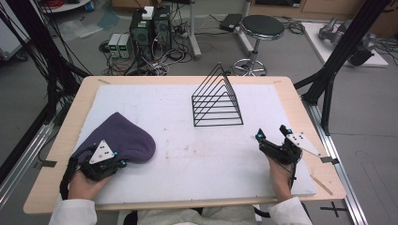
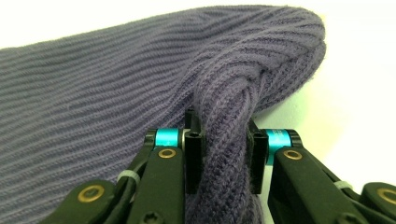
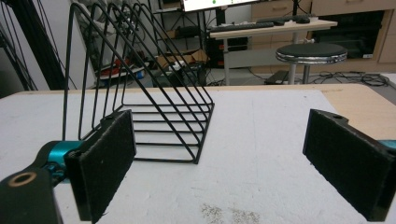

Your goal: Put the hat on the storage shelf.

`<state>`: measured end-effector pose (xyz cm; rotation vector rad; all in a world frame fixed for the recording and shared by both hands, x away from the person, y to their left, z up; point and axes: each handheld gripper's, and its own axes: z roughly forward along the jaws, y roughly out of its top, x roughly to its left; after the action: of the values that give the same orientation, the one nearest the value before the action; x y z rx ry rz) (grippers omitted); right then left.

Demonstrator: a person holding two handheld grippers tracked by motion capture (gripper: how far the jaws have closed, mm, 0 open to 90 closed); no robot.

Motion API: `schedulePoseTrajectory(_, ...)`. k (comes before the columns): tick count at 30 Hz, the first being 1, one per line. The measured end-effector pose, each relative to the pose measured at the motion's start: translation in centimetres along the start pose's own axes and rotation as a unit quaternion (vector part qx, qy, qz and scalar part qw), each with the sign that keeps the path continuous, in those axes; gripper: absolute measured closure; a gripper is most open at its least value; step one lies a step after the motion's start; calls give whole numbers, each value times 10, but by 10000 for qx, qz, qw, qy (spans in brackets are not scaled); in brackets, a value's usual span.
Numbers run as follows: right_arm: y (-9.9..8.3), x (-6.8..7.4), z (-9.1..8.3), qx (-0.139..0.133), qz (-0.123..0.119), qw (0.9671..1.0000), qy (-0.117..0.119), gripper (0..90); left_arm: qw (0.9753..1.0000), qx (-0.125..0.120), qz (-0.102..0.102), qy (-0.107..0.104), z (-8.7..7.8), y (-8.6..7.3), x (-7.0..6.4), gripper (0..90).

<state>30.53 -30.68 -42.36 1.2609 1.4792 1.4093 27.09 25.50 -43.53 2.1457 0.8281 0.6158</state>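
A purple knit beanie (image 1: 119,136) lies flat at the left of the white foam mat (image 1: 187,154). My left gripper (image 1: 118,164) is at the beanie's near edge, shut on a bunched fold of its ribbed cuff (image 2: 224,154). The rest of the hat (image 2: 93,93) spreads away from the jaws. My right gripper (image 1: 272,133) rests low over the mat at the right, open, with nothing between its wide-set pads (image 3: 105,163). A black wire file rack (image 1: 217,101) stands upright at the mat's far middle; the same rack (image 3: 149,98) sits ahead and left of the right gripper.
The mat covers a light wooden table (image 1: 300,108). Black frame posts (image 1: 338,56) rise at both sides. Beyond the far edge are a round stool (image 1: 262,28), computer boxes (image 1: 150,28) and tangled cables on the floor.
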Motion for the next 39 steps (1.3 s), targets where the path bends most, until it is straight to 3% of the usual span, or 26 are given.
schedulePoseTrajectory(5, 0, 0, 0, -8, 7, 10000, 6, 87, 9996, -236, 5, 170, -3, 4, 0, 749)
schedulePoseTrajectory(14, 0, 1, 0, -4, 4, 10000, -2, 87, 9968, -553, -355, 447, -3, 8, 5, 746)
schedulePoseTrajectory(16, 0, 0, 0, -17, -11, 10000, -18, 87, 9959, -587, -342, 591, -4, 10, 4, 746)
schedulePoseTrajectory(20, 0, 1, -1, -46, 0, 10000, -54, 87, 9914, -773, -353, 992, -5, 16, 2, 746)
schedulePoseTrajectory(23, 0, 1, -1, -37, -6, 10000, -75, 86, 9888, -943, -527, 1027, -7, 17, 3, 742)
schedulePoseTrajectory(30, 1, 0, -3, -72, 59, 9998, -176, 86, 9815, -1197, -628, 1358, -12, 21, 3, 740)
schedulePoseTrajectory(34, 1, -1, -3, -97, 37, 9998, -192, 86, 9744, -1340, -860, 1586, -14, 24, 7, 741)
schedulePoseTrajectory(39, 1, 1, -4, -139, 38, 9997, -192, 86, 9653, -1542, -862, 1921, -17, 36, 8, 742)
